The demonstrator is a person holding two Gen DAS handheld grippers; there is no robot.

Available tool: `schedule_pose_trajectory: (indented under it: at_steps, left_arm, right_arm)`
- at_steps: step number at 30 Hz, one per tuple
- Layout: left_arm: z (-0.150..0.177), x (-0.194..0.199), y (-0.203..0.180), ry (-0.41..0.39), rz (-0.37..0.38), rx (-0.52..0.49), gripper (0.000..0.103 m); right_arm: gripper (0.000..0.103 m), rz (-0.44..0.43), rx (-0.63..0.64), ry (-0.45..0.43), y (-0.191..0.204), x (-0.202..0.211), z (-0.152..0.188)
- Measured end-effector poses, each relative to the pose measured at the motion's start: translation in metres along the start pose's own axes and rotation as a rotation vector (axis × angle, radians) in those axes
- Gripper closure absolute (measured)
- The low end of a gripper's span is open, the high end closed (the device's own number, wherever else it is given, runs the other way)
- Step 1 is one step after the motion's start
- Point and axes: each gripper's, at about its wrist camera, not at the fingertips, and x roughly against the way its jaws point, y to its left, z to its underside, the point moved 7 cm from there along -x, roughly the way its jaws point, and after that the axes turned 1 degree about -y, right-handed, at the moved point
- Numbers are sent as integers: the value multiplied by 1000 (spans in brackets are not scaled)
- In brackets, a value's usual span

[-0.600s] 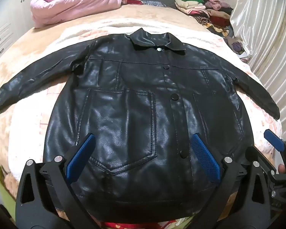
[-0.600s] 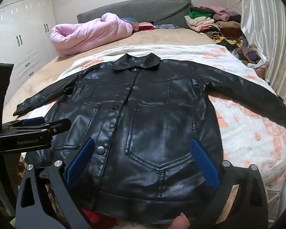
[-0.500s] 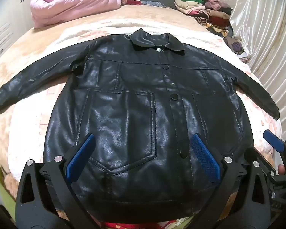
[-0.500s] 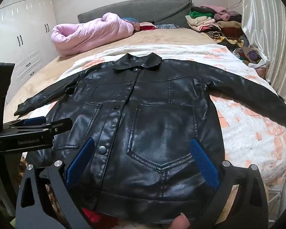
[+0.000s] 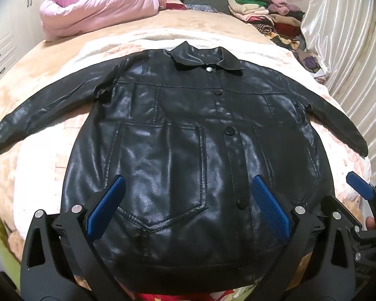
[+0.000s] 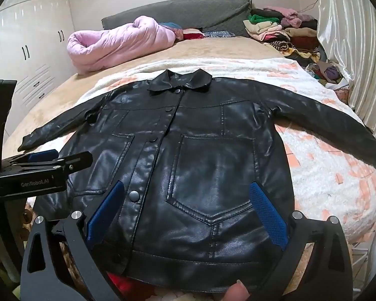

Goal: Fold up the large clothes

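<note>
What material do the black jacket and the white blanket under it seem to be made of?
The black jacket looks like leather or faux leather, smooth and glossy: light glints on its creased panels; which of the two cannot be told. The white blanket looks like soft fleece or plush, matte, with a fuzzy, tufted surface.

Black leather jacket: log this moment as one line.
stage: pre-fold | black leather jacket: flat, buttoned, sleeves spread | left hand-held gripper: open, above hem | right hand-held gripper: open, above hem

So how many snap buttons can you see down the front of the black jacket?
5 in the left wrist view: one at the collar, then down the placket of the jacket; hem one shows only from the right; others may be hidden.
</note>
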Motion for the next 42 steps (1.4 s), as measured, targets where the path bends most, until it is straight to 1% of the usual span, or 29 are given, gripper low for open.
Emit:
schedule_pose_trajectory:
  at_steps: [42]
  left_arm:
    - [-6, 5, 0, -16, 1, -10, 9]
  right_arm:
    - [4, -10, -25, 7, -5, 0, -3]
